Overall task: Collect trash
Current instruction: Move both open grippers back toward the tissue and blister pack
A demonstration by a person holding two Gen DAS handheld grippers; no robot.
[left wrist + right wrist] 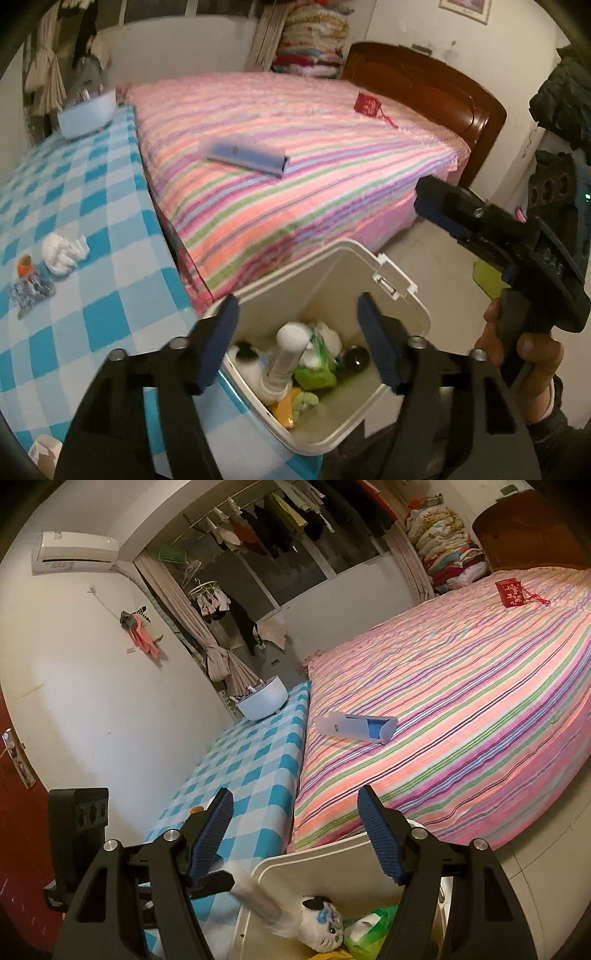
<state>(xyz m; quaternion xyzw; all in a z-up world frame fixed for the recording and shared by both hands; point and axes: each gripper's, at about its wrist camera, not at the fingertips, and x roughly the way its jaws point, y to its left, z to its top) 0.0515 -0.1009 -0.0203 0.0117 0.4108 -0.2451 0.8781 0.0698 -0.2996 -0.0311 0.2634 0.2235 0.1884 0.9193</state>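
Note:
My left gripper [297,301] hangs open above a white trash bin [406,306] beside the checked table. In the bin lie a white tube-like bottle [288,347], a green bag [317,376] and a dark ball [356,358]; nothing touches the pads. On the table to the left remain a crumpled white tissue [62,253] and a clear wrapper with an orange bit [31,290]. My right gripper [294,794] is open and empty over the bin's rim [295,856]. A blurred white object [258,897] shows at the bin's left edge, next to a white toy with a painted face [321,923].
A bed with a striped pink cover [314,184] runs along the table. On it lie a pale blue case [245,155] and a red pouch [367,105]. A pale blue bowl [86,116] stands at the table's far end. A hand [532,350] holds the right gripper.

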